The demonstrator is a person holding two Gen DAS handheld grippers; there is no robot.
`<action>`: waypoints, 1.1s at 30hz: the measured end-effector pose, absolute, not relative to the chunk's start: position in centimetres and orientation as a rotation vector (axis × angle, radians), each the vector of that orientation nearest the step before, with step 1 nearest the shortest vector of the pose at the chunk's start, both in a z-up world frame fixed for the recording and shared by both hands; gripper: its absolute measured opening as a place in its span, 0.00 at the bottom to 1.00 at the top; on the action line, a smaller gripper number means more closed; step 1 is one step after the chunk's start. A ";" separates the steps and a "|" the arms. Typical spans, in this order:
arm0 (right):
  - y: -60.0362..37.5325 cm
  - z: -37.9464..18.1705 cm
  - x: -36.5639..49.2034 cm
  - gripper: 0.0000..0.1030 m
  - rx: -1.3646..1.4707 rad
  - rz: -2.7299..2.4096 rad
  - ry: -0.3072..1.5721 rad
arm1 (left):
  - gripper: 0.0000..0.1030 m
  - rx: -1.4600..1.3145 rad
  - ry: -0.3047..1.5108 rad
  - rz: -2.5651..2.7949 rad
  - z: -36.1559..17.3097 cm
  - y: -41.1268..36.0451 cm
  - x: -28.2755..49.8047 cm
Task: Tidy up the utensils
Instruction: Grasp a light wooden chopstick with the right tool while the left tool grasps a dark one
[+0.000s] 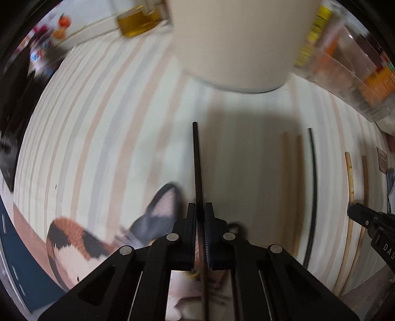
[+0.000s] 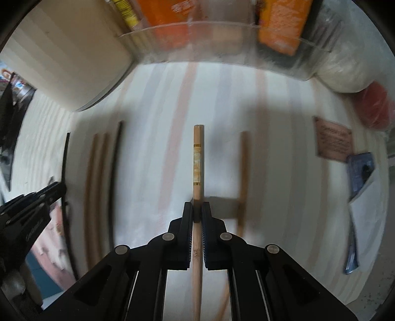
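Note:
My left gripper [image 1: 200,206] is shut on a black chopstick [image 1: 197,158] and holds it above the striped tablecloth [image 1: 98,123], pointing toward a cream cylindrical holder [image 1: 234,42]. My right gripper [image 2: 197,206] is shut on a bamboo chopstick [image 2: 198,158] with a patterned band. On the cloth lie another black chopstick [image 1: 313,187], a wooden pair [image 1: 291,187] and a lighter chopstick [image 2: 243,182]. The holder also shows in the right wrist view [image 2: 64,56]. The left gripper shows at the left of the right wrist view [image 2: 37,205].
A clear plastic bin [image 2: 222,42] with orange packets stands at the back. A bottle of yellow liquid [image 1: 138,22] is beside the holder. A cat-print mat [image 1: 81,242] lies near left. A pink card [image 2: 333,140], blue booklet [image 2: 360,170] and red object [image 2: 375,106] sit right.

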State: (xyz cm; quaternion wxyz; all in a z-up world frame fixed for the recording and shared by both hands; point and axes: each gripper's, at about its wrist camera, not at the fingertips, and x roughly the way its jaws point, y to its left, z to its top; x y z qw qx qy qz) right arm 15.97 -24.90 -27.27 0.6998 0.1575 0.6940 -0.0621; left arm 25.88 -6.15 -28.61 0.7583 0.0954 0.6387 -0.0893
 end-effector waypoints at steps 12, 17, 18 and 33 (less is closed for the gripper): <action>-21.8 -27.6 17.2 0.07 0.246 -0.093 1.615 | 0.05 0.189 1.405 -0.196 -28.8 -4.7 25.4; -20.8 -27.2 18.2 0.07 0.226 -0.108 1.625 | 0.06 0.183 1.405 -0.204 -29.0 -3.9 26.7; -20.7 -27.2 18.5 0.07 0.223 -0.112 1.626 | 0.06 0.182 1.405 -0.206 -29.0 -3.7 26.7; -18.1 -28.2 22.0 0.07 0.118 -0.148 1.614 | 0.03 0.180 1.397 -0.227 -29.3 -4.4 28.1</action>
